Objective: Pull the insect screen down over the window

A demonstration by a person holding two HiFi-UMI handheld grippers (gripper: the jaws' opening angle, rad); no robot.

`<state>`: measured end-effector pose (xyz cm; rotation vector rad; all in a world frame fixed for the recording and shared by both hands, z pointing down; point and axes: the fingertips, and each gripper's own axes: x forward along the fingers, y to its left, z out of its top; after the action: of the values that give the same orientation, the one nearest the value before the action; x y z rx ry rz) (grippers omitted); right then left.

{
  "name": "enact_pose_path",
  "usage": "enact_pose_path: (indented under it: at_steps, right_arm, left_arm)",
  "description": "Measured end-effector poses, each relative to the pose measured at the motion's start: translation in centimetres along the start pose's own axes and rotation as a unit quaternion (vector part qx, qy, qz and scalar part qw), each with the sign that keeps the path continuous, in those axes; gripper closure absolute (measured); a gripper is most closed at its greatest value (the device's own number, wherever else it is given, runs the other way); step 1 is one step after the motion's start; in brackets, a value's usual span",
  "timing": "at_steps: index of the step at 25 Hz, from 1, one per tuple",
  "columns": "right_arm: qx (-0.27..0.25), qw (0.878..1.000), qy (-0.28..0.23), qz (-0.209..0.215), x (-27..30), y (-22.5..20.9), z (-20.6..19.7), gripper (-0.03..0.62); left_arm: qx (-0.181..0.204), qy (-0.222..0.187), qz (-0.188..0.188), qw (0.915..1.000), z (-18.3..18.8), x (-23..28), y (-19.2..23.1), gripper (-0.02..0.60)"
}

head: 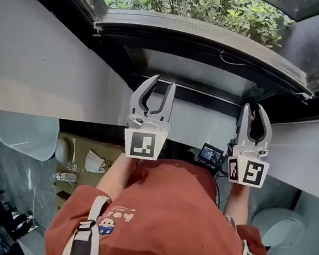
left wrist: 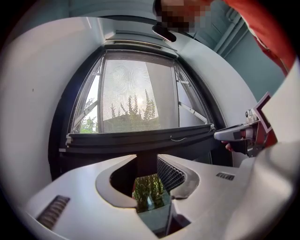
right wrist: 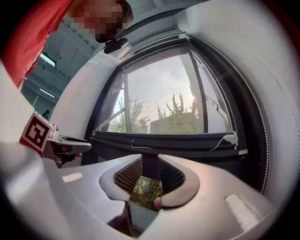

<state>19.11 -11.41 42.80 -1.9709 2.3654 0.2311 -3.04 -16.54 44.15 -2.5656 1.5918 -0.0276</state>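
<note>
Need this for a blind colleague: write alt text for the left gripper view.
The left gripper pinches a dark upright tab hanging under the bottom bar of the insect screen, whose mesh fills the window above. Leafy plants show below between the jaws, and the right gripper reaches toward the bar at the right edge.

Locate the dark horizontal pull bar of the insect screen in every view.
Head view: dark pull bar curves across the top.
Left gripper view: bar runs level across the middle.
Right gripper view: bar again crosses the middle.
Shared landmark: green shrubs outside, beyond the bar.
</note>
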Motion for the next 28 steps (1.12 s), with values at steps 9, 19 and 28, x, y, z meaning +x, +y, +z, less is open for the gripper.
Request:
enact_pose_path:
  at_steps: [9, 19, 28]
  right_arm:
    - [-0.007, 1.000, -0.001, -0.016, -0.5, -1.2, 0.4, 0.585]
    - [-0.015, 1.000, 0.007, -0.022, -1.7, -2.8, 0.5, 0.585]
    - [-0.010, 1.000, 0.008, 0.003, -2.2, -2.1, 1.2, 0.585]
  left_arm:
    - [-0.010, -0.017, -0.010, 0.9998, 0.8, 0.1, -0.3, 0.575]
    - [-0.002, -0.021, -0.019, 0.9996, 0.8, 0.1, -0.9, 0.575]
    - [0.005, -0.024, -0.029, 0.9993, 1.0, -0.1, -1.5, 0.577]
